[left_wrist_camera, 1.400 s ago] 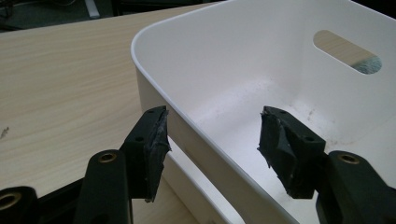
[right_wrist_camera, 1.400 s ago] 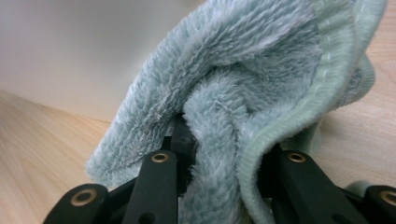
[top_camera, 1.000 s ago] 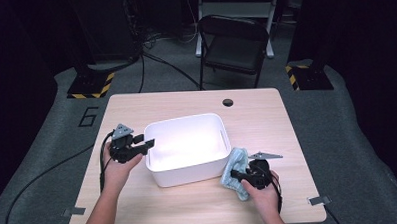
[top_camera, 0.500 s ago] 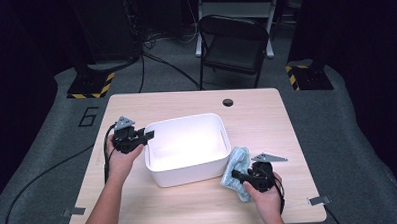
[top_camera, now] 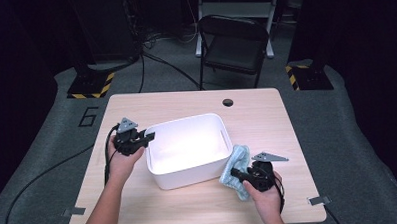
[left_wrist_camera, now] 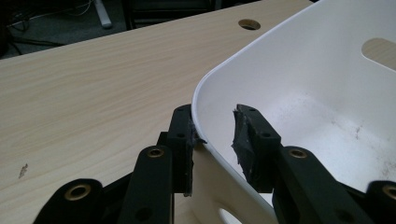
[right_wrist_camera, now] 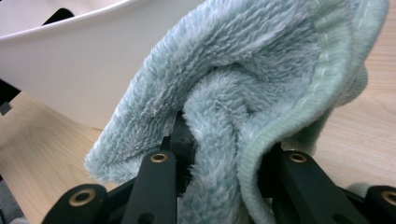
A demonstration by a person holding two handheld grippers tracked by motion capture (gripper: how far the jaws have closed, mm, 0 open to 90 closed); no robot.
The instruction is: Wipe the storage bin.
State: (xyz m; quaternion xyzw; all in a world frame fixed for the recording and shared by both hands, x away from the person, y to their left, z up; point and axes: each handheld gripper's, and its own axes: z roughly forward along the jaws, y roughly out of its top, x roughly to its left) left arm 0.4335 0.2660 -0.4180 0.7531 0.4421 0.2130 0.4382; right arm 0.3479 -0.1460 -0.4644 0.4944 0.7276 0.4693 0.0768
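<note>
Here the white tub (top_camera: 188,150) sits mid-table (top_camera: 266,109), its near-left corner rim between the jaws of the left gripper (left_wrist_camera: 212,135), which have just been closing: the outer pad touches the wall, the inner one stands just off it. The right gripper (top_camera: 238,174) is clamped on a pale blue towel (right_wrist_camera: 243,93) that lies against the tub's right wall. A black chair (top_camera: 234,45) stands beyond the table.

In the right gripper view the light blue cloth (right_wrist_camera: 243,93) covers the jaws' pads and runs off the frame's top and bottom edges. The white tub (left_wrist_camera: 327,93) is cut off at the right edge of the left gripper view.
</note>
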